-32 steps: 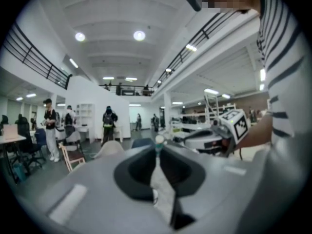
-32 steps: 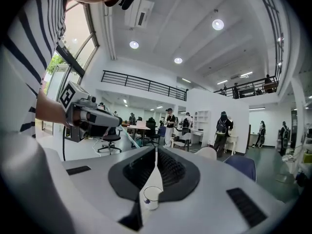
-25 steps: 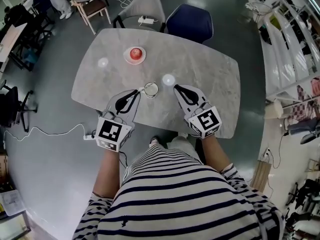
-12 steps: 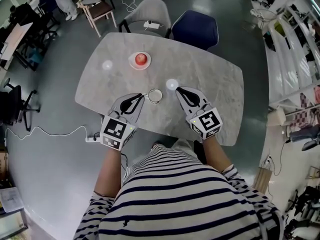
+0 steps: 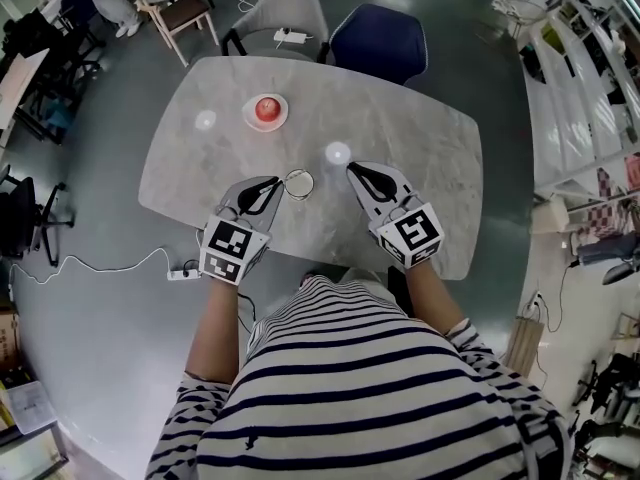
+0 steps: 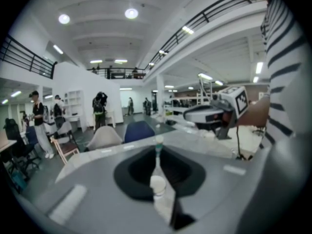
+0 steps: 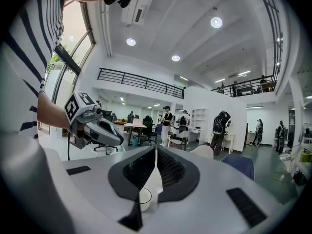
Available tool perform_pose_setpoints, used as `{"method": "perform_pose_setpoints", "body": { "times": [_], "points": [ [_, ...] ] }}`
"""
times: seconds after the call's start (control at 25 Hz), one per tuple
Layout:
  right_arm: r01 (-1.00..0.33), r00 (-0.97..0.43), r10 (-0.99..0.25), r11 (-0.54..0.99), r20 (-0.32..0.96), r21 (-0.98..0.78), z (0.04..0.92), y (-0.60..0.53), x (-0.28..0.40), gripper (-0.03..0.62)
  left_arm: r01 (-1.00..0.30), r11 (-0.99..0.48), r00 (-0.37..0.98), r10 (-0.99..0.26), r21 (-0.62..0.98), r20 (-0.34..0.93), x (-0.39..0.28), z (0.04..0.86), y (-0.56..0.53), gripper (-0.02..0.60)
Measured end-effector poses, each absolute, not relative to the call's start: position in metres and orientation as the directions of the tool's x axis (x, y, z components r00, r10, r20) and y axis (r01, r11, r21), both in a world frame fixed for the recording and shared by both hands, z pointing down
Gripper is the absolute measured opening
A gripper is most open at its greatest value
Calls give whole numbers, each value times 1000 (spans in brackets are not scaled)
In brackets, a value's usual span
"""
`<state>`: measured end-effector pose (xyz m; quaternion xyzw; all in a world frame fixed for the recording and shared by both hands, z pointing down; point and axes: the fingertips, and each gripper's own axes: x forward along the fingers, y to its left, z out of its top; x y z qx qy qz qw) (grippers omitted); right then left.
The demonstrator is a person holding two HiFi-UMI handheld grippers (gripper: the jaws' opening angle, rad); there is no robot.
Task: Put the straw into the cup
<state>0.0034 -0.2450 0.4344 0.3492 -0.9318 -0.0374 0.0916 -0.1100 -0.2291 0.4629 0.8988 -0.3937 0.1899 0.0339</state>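
Left gripper (image 5: pixel 274 184) is pinched nearly shut on the straw (image 6: pixel 158 143), held out front, presumably to aim its tip at the clear cup (image 5: pixel 300 180) just beside the jaws on the marble table (image 5: pixel 430 158). Right gripper (image 5: pixel 353 173) has jaws together on nothing, near the cup's other side, maybe to steady it; the straw doesn't look in yet.

Large open-plan office hall, mezzanine railing (image 7: pixel 141 84) ran overhead, ceiling lights (image 6: pixel 130 13) shone, office chairs (image 5: pixel 25 213) and desks (image 7: pixel 139 126) stood about, shelves (image 5: pixel 572 83) lined one side.
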Motion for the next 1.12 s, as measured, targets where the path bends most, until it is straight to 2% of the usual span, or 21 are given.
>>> {"method": "perform_pose_setpoints", "body": {
  "times": [1.12],
  "points": [
    [-655, -726, -667, 745, 169, 128, 441, -246, 22, 8, -641, -767, 560, -491, -27, 668, -81, 600, -276, 26]
  ]
}}
